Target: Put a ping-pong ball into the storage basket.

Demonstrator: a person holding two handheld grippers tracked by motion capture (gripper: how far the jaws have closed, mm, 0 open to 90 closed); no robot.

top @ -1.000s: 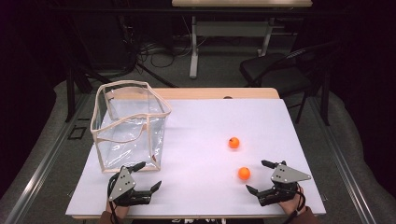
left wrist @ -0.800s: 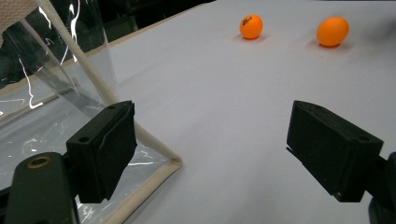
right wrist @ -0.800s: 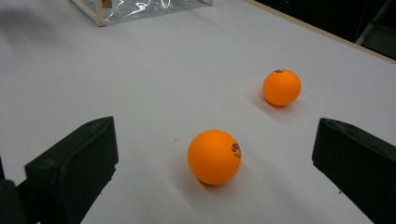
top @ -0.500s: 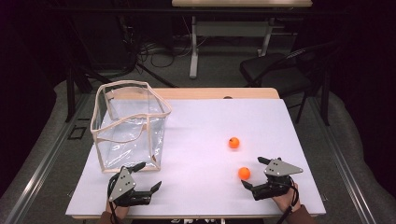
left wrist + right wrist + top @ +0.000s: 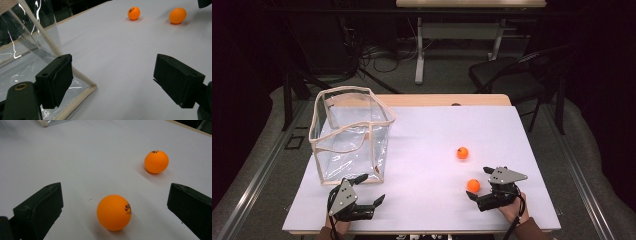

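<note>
Two orange balls lie on the white table [image 5: 427, 135]. The nearer ball [image 5: 473, 185] [image 5: 114, 212] sits between the spread jaws of my right gripper [image 5: 478, 183] [image 5: 116, 195], which is open and clear of it on both sides. The farther ball [image 5: 462, 153] [image 5: 156, 161] rests a little beyond. My left gripper [image 5: 372, 188] [image 5: 116, 82] is open and holds nothing, low over the front left of the table. It is beside the near corner of a clear plastic bag [image 5: 352, 135] [image 5: 30, 37] with beige trim. In the left gripper view both balls [image 5: 134, 13] [image 5: 177, 15] lie far ahead.
The bag stands upright with its top open on the left half of the table. A wooden strip [image 5: 447, 100] edges the table's far side. Beyond it are a black chair [image 5: 507, 80], a desk frame and cables on the floor.
My right gripper has moved left toward the nearer ball, so its jaws now stand on either side of it. The left gripper and both balls have stayed put.
</note>
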